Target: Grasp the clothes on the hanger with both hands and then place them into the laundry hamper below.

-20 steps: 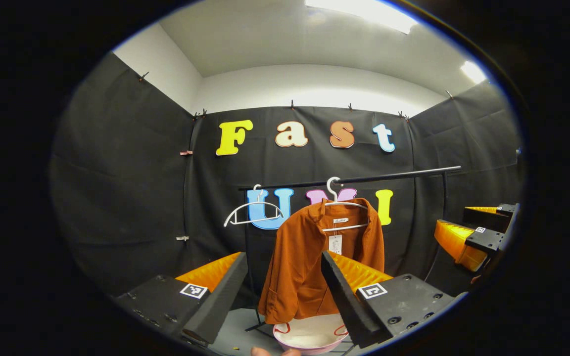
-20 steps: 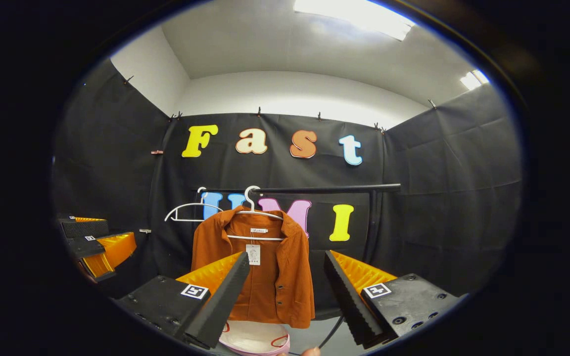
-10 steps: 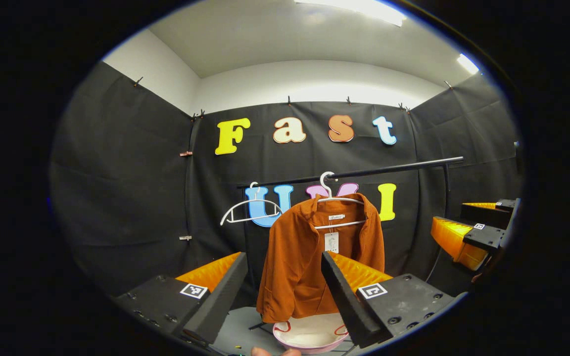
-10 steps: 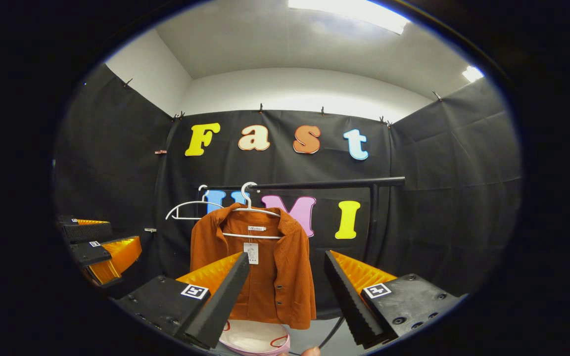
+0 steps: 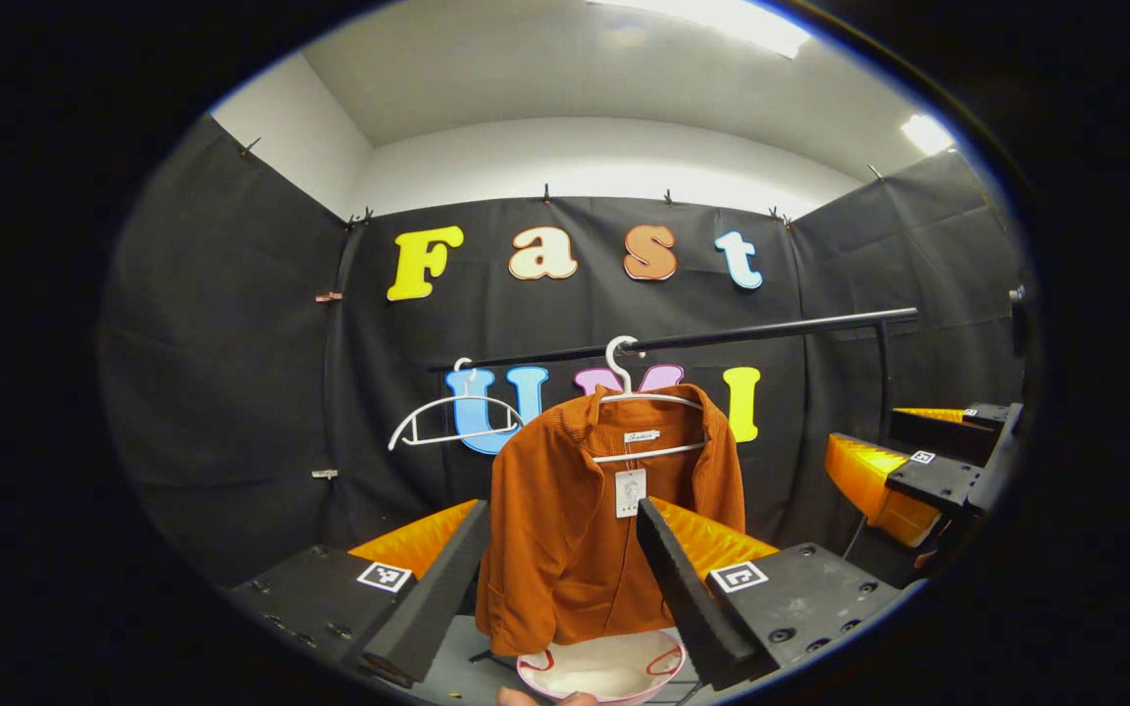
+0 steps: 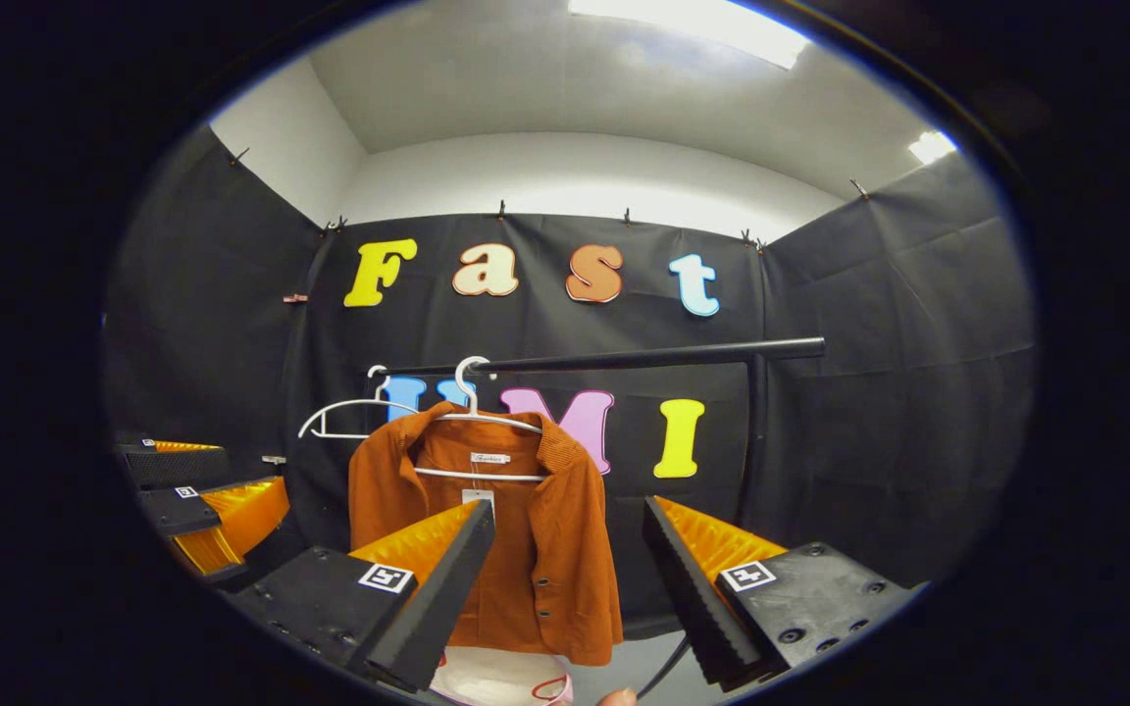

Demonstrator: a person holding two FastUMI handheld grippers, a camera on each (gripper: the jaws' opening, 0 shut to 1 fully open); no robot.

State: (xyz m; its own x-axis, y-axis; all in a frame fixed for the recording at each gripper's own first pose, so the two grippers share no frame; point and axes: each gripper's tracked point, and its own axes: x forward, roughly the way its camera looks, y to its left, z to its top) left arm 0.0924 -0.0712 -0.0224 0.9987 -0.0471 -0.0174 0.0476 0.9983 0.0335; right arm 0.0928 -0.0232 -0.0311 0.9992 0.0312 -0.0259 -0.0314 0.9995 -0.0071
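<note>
Nearest to me, short of the jacket, both tools are spread wide and hold nothing: the left tool (image 5: 557,579) has the garment's lower half framed between its fingers, and the right tool (image 6: 565,588) is lined up more toward the jacket's right edge. I'd judge this as the approach step, with no grasp made yet; the next move calls for bringing each tool up to a shoulder or side of the jacket, pinching the cloth, then lifting it off its hanger.

Below the jacket sits the laundry hamper (image 5: 604,669), pale with a reddish trim, directly under the hem.

The orange jacket (image 5: 599,520) itself hangs open at the front, collar spread, a paper tag dangling at the neck, buttons down one side, fabric ribbed and soft-looking.

Above the jacket, its white hanger (image 5: 639,402) hooks over the black rail (image 5: 771,330). An empty hanger (image 5: 447,420) hangs beside the jacket on that rail.
</note>
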